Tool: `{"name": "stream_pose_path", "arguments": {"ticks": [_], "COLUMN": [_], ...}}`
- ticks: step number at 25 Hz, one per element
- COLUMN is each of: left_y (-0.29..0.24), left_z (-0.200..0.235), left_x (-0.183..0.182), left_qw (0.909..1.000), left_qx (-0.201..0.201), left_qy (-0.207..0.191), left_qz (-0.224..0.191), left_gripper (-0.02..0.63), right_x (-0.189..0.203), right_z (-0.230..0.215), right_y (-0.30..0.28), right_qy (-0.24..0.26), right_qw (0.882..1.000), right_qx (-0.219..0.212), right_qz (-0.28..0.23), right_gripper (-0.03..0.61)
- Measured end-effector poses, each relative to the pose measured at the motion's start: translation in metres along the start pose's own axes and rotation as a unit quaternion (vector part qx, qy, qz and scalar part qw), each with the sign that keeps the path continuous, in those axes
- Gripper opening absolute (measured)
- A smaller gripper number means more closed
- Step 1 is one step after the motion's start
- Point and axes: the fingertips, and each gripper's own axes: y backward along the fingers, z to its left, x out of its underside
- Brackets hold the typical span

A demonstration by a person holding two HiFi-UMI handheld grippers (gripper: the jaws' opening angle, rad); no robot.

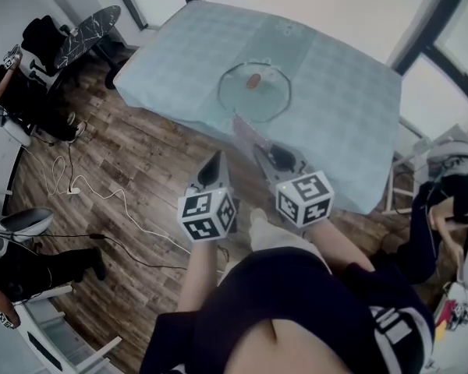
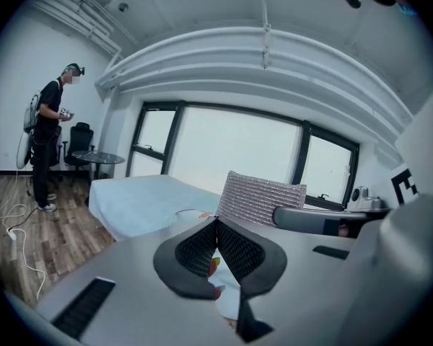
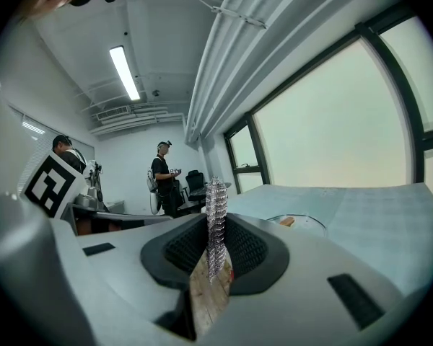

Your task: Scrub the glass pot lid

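Underfoot, wooden flooring (image 1: 140,170) is seen across the lower left of the head view. Just above the person's body at lower centre, the left gripper (image 1: 216,157) is pressed together with nothing between its jaws. Beside it, the right gripper (image 1: 263,149) is clamped on a silvery mesh scouring pad (image 1: 248,133), which stands out beyond the jaws toward the tabletop (image 1: 335,123). Farther up, near the frame's centre, the glass pot lid (image 1: 257,101) lies flat on the pale blue cover, apart from both grippers, with its brown knob (image 1: 253,81) uppermost. The lid is judged stiff, smooth and breakable, and likely to slide under scrubbing. It would best be steadied by the knob or pinned at its rim, while the soft, light pad is worked over the glass.
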Motion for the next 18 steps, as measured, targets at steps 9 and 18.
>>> {"name": "stream_pose_path", "arguments": {"ticks": [9,18], "left_y": [-0.061,-0.113], "left_z": [0.011,0.019], "left_x": [-0.021,-0.028], "left_qw": [1.0000,1.0000], "left_qx": [0.000,-0.006], "left_qy": [-0.002,-0.003], "left_qz": [0.006,0.007], "left_gripper": [0.002,0.002], "right_x": [-0.014,-0.022], "right_z": [-0.041,-0.084], "right_y": [-0.044,-0.076], "right_qy": [-0.005,0.006], "right_qw": [1.000,1.000], "right_qx": [-0.004,-0.003], "right_qz": [0.004,0.012], "right_gripper": [0.077,0.077]}}
